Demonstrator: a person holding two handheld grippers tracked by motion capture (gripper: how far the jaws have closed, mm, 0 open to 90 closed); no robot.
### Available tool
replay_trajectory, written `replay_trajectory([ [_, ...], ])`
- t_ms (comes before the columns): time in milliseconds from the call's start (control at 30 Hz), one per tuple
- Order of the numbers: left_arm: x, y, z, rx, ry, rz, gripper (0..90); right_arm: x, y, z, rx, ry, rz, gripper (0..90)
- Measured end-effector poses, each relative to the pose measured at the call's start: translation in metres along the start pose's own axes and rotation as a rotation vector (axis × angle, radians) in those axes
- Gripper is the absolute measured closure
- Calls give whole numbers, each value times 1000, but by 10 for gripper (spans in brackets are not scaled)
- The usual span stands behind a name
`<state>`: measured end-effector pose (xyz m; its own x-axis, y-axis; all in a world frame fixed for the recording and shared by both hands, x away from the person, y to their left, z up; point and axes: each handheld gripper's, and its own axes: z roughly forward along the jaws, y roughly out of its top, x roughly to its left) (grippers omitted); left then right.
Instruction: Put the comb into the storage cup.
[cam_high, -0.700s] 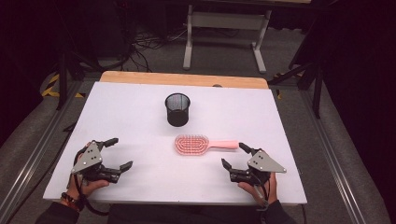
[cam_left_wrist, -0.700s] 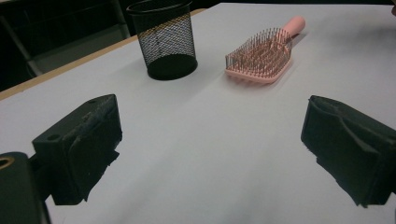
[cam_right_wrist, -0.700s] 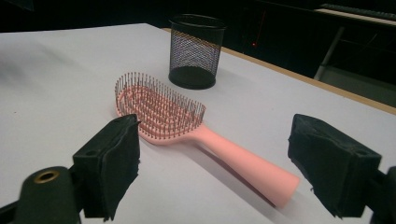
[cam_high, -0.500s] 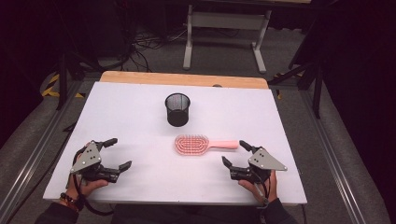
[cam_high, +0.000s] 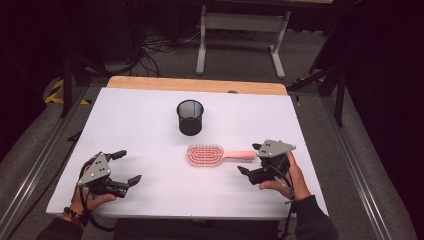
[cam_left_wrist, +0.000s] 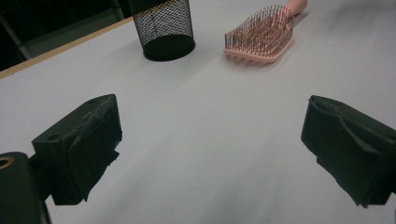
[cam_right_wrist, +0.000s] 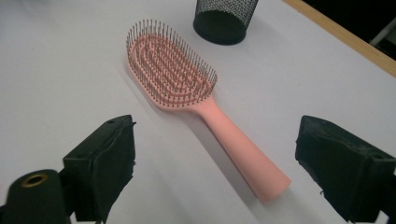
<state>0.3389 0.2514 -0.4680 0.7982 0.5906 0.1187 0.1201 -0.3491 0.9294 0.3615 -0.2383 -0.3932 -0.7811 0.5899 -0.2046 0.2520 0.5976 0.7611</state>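
Observation:
A pink hairbrush (cam_high: 206, 155) lies bristles up on the white table (cam_high: 125, 115), with its handle pointing right. A black mesh cup (cam_high: 190, 117) stands upright just behind it. My right gripper (cam_high: 250, 159) is at the handle's end, open. In the right gripper view the jaws stand on either side of the handle of the brush (cam_right_wrist: 170, 70) without touching it, and the cup (cam_right_wrist: 224, 18) is beyond. My left gripper (cam_high: 127, 166) rests open near the front left, nothing between its jaws. Its own view shows the cup (cam_left_wrist: 163, 25) and the brush (cam_left_wrist: 261, 35) far ahead.
A wooden strip (cam_high: 200, 85) runs along the table's far edge. Beyond it stand a grey metal frame (cam_high: 240, 30) and cables on the floor. Bare white surface lies between the two grippers.
My right gripper has edged forward, so its jaws now straddle the end of the brush handle. The left gripper, brush and cup have not moved.

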Motion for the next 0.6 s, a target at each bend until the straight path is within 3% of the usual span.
replay_trajectory([
  [33,0,0,0,0,0,0,60,0,0,0,0,0,0,130],
  [100,-1,1,-1,-2,2,-1,60,-8,14,6,62,10,-43,127],
  [133,-1,1,-1,-2,2,-1,60,-8,14,6,62,10,-43,127],
  [167,-2,1,0,5,-1,3,60,-10,22,13,109,36,-82,141],
  [200,-2,1,0,5,-1,3,60,-10,22,13,109,36,-82,141],
  [233,-2,1,0,4,0,6,60,-9,30,22,172,54,-128,153],
  [267,-2,1,0,4,-4,7,60,-9,30,22,172,54,-128,153],
  [300,-3,1,0,0,-7,7,60,-8,37,32,233,80,-183,171],
  [333,-3,1,-1,-1,-7,7,60,-8,41,38,258,85,-205,179],
  [433,-2,1,-1,4,-16,6,60,-8,46,48,306,116,-228,215],
  [467,-2,1,0,3,-16,7,60,-9,52,60,365,142,-254,227],
  [500,-2,1,0,5,-20,7,61,-10,54,64,390,158,-269,238],
  [600,-3,1,0,12,-30,18,67,-11,59,79,472,161,-329,241],
])
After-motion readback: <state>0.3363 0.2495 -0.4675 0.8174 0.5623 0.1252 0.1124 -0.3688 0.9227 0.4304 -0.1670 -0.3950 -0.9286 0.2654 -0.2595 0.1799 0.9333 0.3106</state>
